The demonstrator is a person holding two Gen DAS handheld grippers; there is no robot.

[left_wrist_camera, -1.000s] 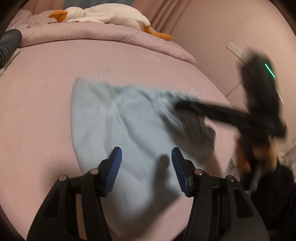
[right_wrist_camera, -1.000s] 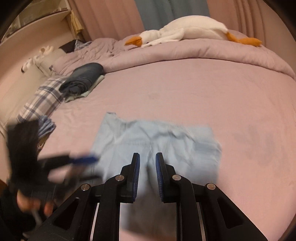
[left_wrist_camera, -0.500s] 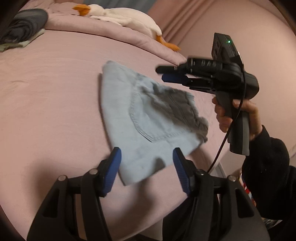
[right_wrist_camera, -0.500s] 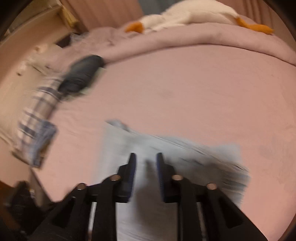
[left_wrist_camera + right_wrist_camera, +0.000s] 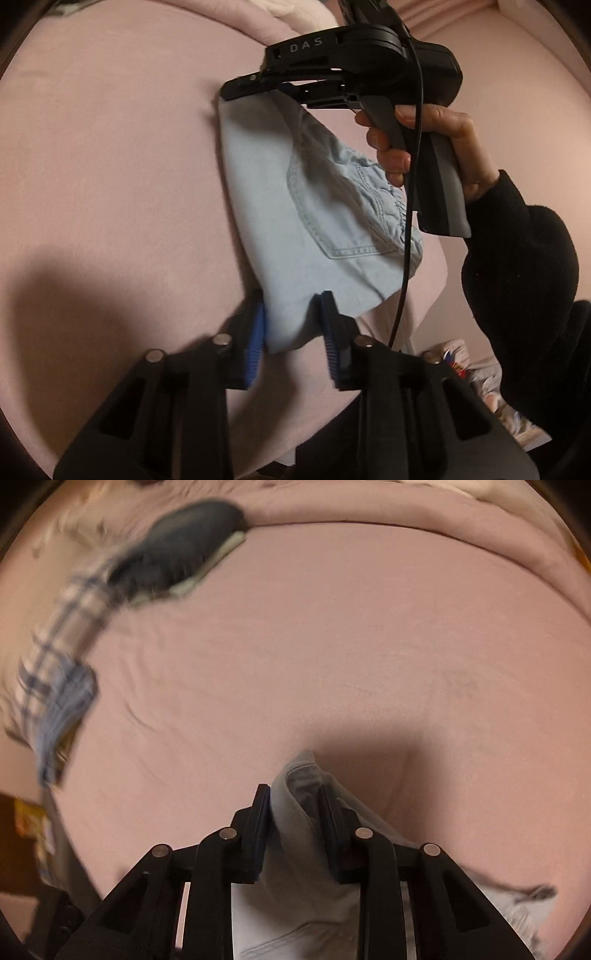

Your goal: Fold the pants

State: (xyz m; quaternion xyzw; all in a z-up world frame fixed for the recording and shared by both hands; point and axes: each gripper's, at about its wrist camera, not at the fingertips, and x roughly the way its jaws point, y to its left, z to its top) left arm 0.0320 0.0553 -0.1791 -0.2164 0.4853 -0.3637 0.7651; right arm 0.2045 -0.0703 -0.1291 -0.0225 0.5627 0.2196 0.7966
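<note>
Folded light blue pants (image 5: 295, 206) lie near the edge of a pink bed (image 5: 103, 155), back pocket up. My left gripper (image 5: 291, 325) straddles the near corner of the pants, its blue pads on either side of the cloth with a gap still showing. My right gripper (image 5: 293, 801) grips the far corner of the pants (image 5: 295, 812), the cloth bunched between its fingers. In the left wrist view the right gripper (image 5: 255, 86) sits at the far end of the pants, held by a hand in a black sleeve.
A stack of folded clothes with a dark garment (image 5: 177, 557) on top and a plaid one (image 5: 55, 664) lies at the bed's far left. The pink duvet (image 5: 424, 513) is rolled along the back. The bed edge (image 5: 424, 317) is just right of the pants.
Both grippers have dropped down to the pants. The left gripper's jaws have narrowed around the near corner. The right gripper has moved to the far corner and taken the cloth.
</note>
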